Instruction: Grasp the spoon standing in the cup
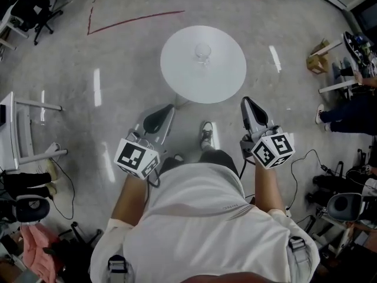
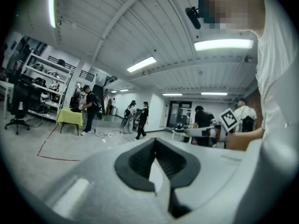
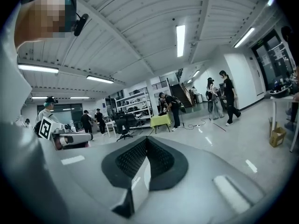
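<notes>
A clear glass cup (image 1: 203, 52) stands near the middle of a round white table (image 1: 177, 63), seen only in the head view. The spoon in it is too small and faint to make out. My left gripper (image 1: 170, 107) hovers over the floor short of the table's near edge, its jaws together with nothing between them. My right gripper (image 1: 245, 100) is level with it on the other side, likewise shut and empty. In the left gripper view (image 2: 155, 140) and the right gripper view (image 3: 146, 138) the dark pads meet at the tip, and neither view shows the cup.
The table stands on a grey floor marked with red tape (image 1: 132, 20). My shoe (image 1: 206, 135) is just under the table's near edge. An office chair (image 1: 35, 7) is far left, seated people (image 1: 347, 108) and cables at the right. Several people walk far off (image 2: 135, 118).
</notes>
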Tool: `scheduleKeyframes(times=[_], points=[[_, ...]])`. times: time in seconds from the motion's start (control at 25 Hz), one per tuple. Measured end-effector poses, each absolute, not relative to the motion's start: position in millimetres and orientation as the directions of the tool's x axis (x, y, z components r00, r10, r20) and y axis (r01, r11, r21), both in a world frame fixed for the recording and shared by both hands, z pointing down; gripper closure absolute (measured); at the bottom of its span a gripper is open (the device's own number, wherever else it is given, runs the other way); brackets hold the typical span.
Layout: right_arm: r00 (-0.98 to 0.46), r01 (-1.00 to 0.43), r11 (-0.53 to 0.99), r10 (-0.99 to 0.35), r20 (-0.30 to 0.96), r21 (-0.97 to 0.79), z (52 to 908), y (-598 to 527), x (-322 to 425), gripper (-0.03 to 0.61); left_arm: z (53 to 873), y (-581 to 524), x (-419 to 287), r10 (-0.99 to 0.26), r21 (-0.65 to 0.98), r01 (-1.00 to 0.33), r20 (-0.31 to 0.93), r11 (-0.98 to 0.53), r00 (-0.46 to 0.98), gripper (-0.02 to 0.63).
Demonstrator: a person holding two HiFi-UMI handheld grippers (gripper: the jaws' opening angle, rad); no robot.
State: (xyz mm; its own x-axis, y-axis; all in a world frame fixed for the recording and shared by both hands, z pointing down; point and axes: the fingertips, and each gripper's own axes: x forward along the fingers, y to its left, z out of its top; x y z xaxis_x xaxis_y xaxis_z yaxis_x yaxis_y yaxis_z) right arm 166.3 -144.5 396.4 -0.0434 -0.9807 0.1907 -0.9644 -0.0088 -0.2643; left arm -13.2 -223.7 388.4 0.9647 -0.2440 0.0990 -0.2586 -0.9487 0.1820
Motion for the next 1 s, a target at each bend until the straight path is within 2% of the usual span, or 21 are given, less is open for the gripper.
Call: scheduleKeyframes(times=[0.36,0.6,0.76,0.8,0.88,1.0], points=[[-0.175,-0.951,0.117,-0.967,0.187,-0.284,404.5,-255.8,275.3,0.572,379.8,-307.8,96.6,-0.341,0.167,-0.356,0.111,-0.919,0.933,0.612],[-0.270,-0.946,0.194,-0.916,0.297,-0.260,442.0,-316.9,340.8,0.572,388.2,-352.9,159.1,-0.432,0.181,-0.449,0.128,-0.875,0.893,0.612],[-0.271,-0.962,0.241,-0.882,0.385,-0.127,470.9,-369.2,348.7,0.572,405.4,-385.0,167.7,-0.477,0.196,-0.502,0.166,-0.842,0.863,0.612],[-0.270,-0.962,0.257,-0.867,0.418,-0.087,479.9,-380.5,344.4,0.563,409.7,-392.1,165.8,-0.481,0.200,-0.509,0.174,-0.837,0.859,0.612],[-0.273,-0.949,0.315,-0.821,0.502,-0.002,501.6,-398.6,329.8,0.503,417.9,-405.0,159.2,-0.484,0.210,-0.515,0.184,-0.831,0.856,0.612],[-0.236,-0.899,0.414,-0.735,0.636,0.145,540.5,-418.4,313.8,0.492,428.8,-423.2,151.9,-0.480,0.233,-0.515,0.191,-0.825,0.856,0.612]])
